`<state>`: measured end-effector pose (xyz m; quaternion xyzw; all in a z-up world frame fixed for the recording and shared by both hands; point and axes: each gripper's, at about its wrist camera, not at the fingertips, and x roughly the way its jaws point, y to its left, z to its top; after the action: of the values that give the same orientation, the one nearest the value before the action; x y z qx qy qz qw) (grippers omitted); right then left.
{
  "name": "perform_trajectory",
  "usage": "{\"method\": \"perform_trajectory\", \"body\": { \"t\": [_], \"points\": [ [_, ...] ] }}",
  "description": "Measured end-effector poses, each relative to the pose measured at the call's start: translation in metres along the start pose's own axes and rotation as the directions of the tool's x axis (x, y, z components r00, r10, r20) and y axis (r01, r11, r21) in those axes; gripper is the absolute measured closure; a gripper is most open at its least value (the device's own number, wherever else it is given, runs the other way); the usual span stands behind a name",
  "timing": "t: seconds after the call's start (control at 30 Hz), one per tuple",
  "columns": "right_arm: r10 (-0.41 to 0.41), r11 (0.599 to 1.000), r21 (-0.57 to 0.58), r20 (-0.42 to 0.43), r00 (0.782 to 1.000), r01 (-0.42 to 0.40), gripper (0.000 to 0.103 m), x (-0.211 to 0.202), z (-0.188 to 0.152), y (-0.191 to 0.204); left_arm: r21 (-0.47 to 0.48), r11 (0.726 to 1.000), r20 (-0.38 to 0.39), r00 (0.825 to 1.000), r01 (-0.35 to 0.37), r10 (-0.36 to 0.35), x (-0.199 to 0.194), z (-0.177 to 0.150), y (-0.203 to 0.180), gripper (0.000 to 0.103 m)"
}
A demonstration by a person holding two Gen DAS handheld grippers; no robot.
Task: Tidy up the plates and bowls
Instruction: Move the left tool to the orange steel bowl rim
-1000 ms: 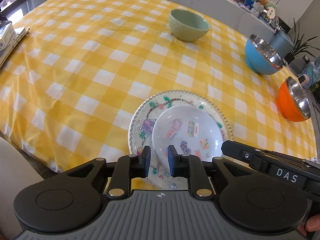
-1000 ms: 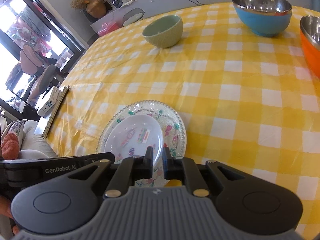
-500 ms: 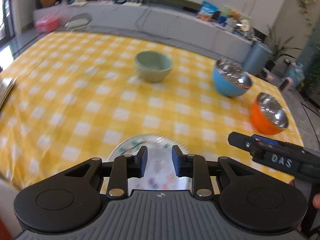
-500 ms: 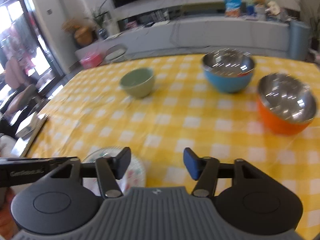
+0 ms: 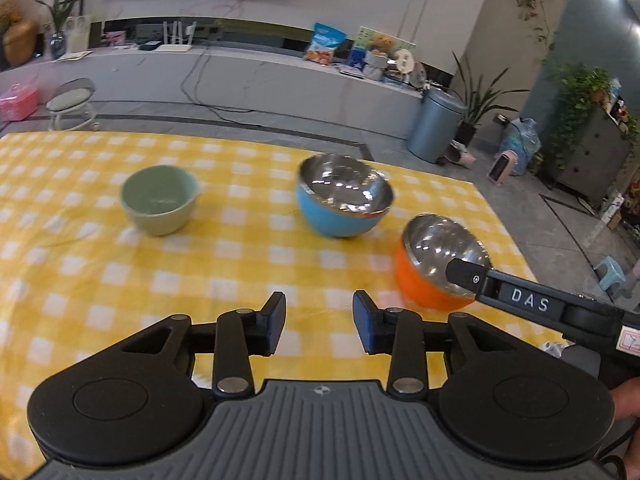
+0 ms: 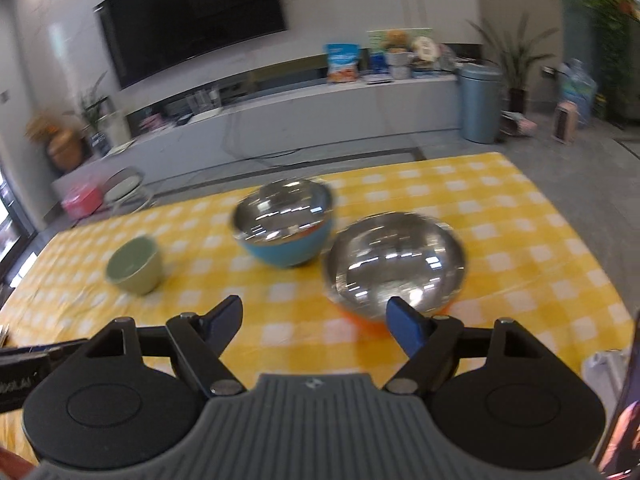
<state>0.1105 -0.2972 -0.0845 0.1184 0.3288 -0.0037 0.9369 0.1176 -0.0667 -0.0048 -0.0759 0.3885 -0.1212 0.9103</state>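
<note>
1. Left gripper (image 5: pixel 319 326): jaws part-spread and opening, nothing between them, only checked cloth behind the gap. Blue pads face each other.
2. Right gripper (image 6: pixel 315 320): jaws spread wide and opening, nothing pinched. Its right finger (image 6: pixel 406 330) overlaps the near rim of the orange bowl in the right wrist view; contact cannot be told.
3. Orange bowl (image 5: pixel 430 276), steel inside: ahead and right of the left gripper, near the table's right edge. In the right wrist view (image 6: pixel 394 264) it sits just ahead of the right gripper, slightly right of centre, blurred.
4. Blue bowl (image 5: pixel 342 210), steel inside: ahead of the left gripper, beyond the gap, a bit right. From the right gripper (image 6: pixel 285 224) it is ahead, just left of the orange bowl and farther; touching or not, cannot tell.
5. Green bowl (image 5: pixel 159 200): ahead and left of the left gripper, well apart from the blue bowl. From the right gripper (image 6: pixel 135 266) it is ahead, far left.
6. All three bowls upright on the yellow-and-white checked tablecloth (image 5: pixel 80 280).
7. Black bar marked DAS (image 5: pixel 528 300): right of the left gripper, its tip overlapping the orange bowl in that view.
8. Fingertip of a hand (image 5: pixel 626 398) at the right edge, beside the left gripper body.
9. Past the table: grey bin (image 5: pixel 438 124), low white counter (image 5: pixel 240 68), dark TV (image 6: pixel 192 20).
</note>
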Motion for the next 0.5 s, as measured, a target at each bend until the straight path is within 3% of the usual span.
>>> {"method": "perform_trajectory", "body": {
  "t": [0.17, 0.4, 0.5],
  "points": [
    [-0.119, 0.992, 0.045, 0.017, 0.993, 0.118, 0.025, 0.013, 0.015, -0.025, 0.01, 0.999, -0.006, 0.999, 0.049, -0.049, 0.023, 0.009, -0.024, 0.057],
    [-0.16, 0.976, 0.146, -0.003, 0.987, 0.158, 0.025, 0.03, 0.029, -0.058, 0.022, 0.991, -0.005, 0.991, 0.135, -0.135, 0.052, 0.022, -0.049, 0.043],
    [-0.174, 0.969, 0.176, -0.022, 0.984, 0.176, 0.026, 0.04, 0.032, -0.067, 0.034, 0.988, -0.018, 0.989, 0.151, -0.15, 0.067, 0.026, -0.06, 0.042]
  ]
}}
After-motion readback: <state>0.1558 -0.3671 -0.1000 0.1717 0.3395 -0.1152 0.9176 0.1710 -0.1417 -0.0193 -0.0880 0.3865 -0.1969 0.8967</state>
